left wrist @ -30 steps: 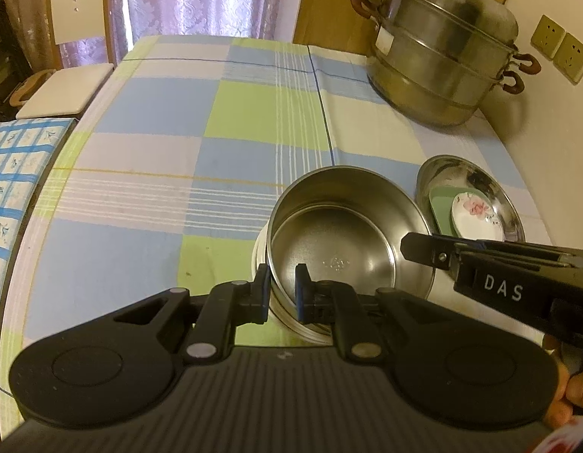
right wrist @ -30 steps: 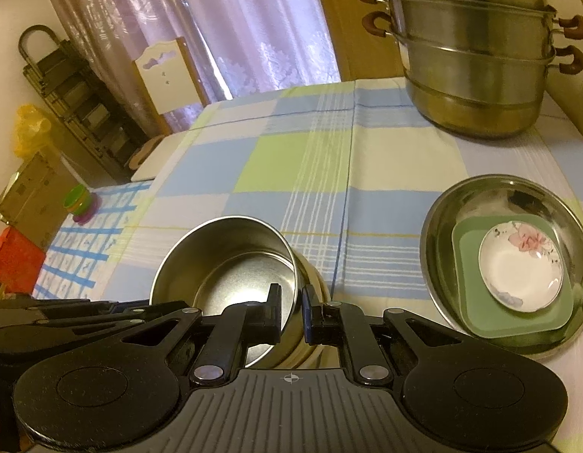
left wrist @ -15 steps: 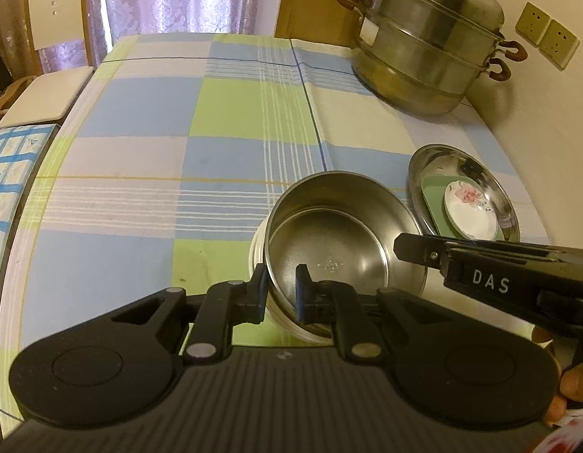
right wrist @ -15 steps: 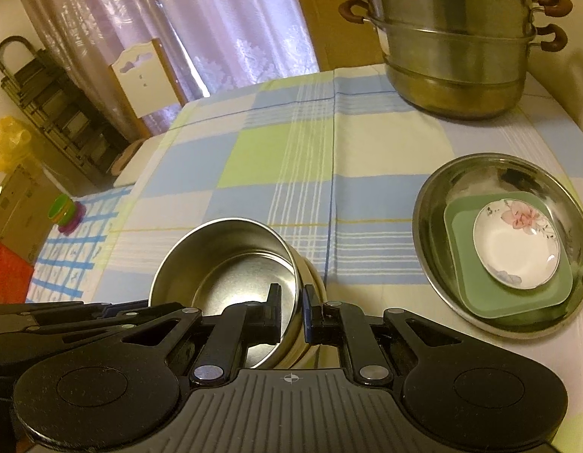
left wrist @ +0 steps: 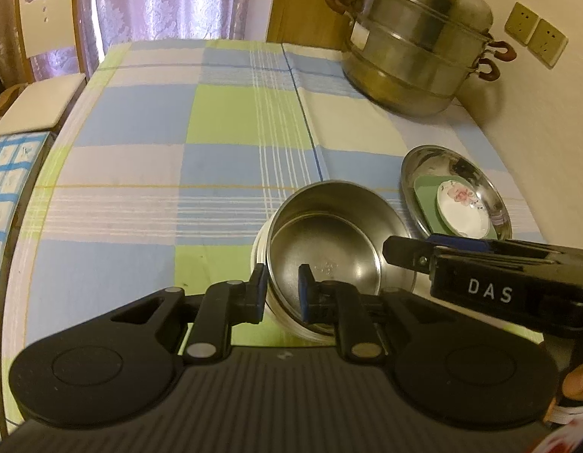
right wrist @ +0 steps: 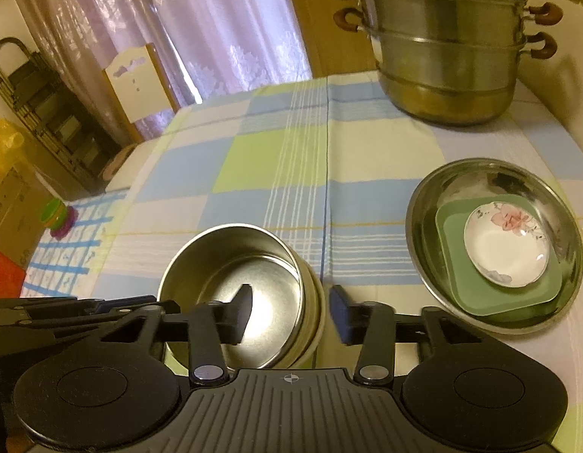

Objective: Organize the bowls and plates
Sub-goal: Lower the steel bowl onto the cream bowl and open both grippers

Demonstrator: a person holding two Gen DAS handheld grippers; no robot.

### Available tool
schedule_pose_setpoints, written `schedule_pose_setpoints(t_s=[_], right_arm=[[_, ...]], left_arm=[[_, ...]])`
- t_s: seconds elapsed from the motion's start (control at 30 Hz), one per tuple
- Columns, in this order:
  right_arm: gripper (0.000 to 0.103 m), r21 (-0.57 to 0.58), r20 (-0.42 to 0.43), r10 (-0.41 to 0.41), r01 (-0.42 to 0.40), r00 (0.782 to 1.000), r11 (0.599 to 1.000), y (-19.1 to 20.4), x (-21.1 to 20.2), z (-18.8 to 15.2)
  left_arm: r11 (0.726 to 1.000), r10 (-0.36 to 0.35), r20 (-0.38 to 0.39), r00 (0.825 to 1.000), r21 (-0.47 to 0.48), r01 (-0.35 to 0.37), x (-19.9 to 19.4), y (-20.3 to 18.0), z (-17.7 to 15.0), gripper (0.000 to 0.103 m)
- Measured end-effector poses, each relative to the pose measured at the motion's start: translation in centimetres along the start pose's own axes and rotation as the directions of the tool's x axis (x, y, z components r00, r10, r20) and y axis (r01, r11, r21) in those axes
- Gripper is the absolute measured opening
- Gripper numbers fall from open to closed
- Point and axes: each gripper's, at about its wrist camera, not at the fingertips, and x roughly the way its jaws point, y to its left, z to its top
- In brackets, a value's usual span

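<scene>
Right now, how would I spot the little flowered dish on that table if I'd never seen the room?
Find the tall steel steamer pot at the far end of the checked tablecloth. Nearer than it, on the right, lies a wide shallow steel basin holding a square green plate. The small round white dish sits on that plate; it alone bears a pink flower.

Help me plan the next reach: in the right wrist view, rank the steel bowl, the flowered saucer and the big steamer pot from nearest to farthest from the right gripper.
From the right gripper:
1. Steel bowl, its rim between the open fingers.
2. Flowered saucer, off to the right, in the steel basin.
3. Steamer pot, far right corner.
</scene>
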Motion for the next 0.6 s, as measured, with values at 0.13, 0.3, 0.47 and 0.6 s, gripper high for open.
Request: schedule_pose_setpoints(t_s=[0.13, 0.3, 0.47, 0.6], right_arm=[[0.054, 0.009, 0.022, -0.016, 0.015, 1.0, 1.0, 0.2, -1.3, -0.4], [0.058, 0.039, 0.033, -0.044, 0.042, 0.999, 0.998, 0.2, -3.2, -1.8], [0.06, 0.078, 0.034, -0.068, 0.066, 0.997, 0.995, 0.7, -5.0, -4.0], [0.061, 0.086, 0.03, -0.082, 0.079, 0.996, 0.993, 1.2, -6.3, -5.6]], left_arm=[[0.999, -0.014, 0.022, 1.0, 0.03, 0.014, -1.6, 0.0, -0.2, 0.016], [0.997, -0.032, 0.019, 0.999, 0.078, 0.031, -3.1, 0.0, -1.1, 0.018], [0.992, -0.062, -0.004, 0.998, 0.108, 0.062, -4.5, 0.6, -2.7, 0.018], [0.989, -0.069, -0.011, 0.998, 0.13, 0.07, -5.6, 1.0, -4.1, 0.018]])
